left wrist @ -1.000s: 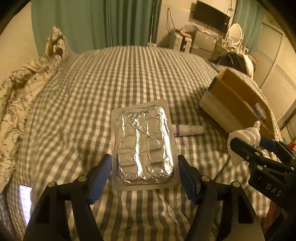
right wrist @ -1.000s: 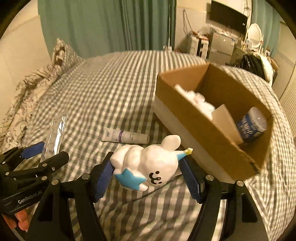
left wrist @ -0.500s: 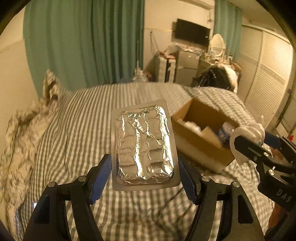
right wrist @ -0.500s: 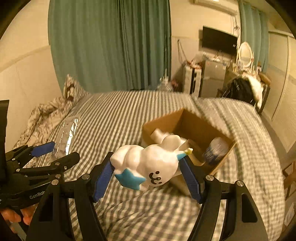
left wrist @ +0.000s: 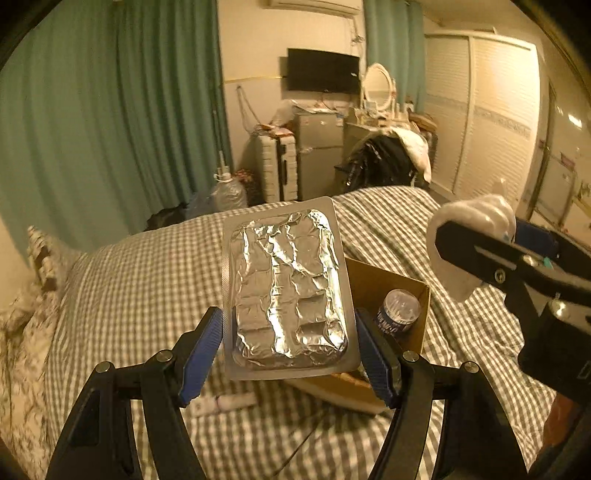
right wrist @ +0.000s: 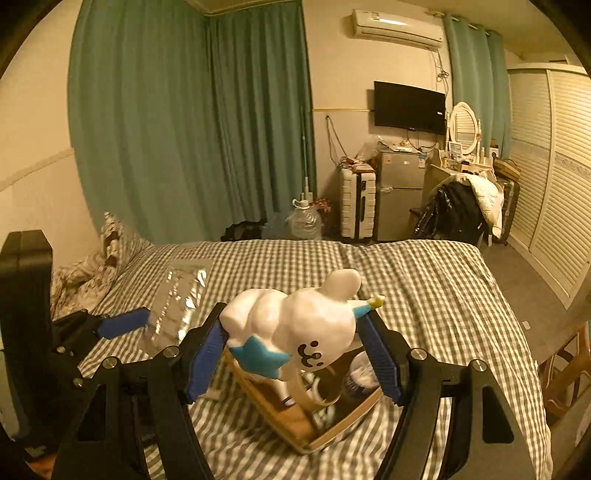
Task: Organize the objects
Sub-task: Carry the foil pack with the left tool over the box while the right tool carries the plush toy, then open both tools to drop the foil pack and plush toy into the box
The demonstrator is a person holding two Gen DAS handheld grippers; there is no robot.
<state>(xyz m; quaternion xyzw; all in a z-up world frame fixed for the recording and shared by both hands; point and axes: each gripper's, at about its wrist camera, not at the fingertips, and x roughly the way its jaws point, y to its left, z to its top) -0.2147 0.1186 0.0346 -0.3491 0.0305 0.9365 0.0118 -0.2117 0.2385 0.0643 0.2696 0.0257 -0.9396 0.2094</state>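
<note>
Green curtains (right wrist: 192, 122) cover the far wall beside a wall-mounted television (right wrist: 409, 107), with an air conditioner (right wrist: 397, 24) above. Below stand a white suitcase (right wrist: 357, 203) and a small fridge (right wrist: 399, 195) — touching. A rumpled quilt (right wrist: 79, 273) lies on the checked bedspread (right wrist: 424, 280).

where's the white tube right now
In the left wrist view the white tube lies on the checked bedspread, low in the frame under the left gripper and the foil blister pack it holds, just left of the cardboard box.
</note>
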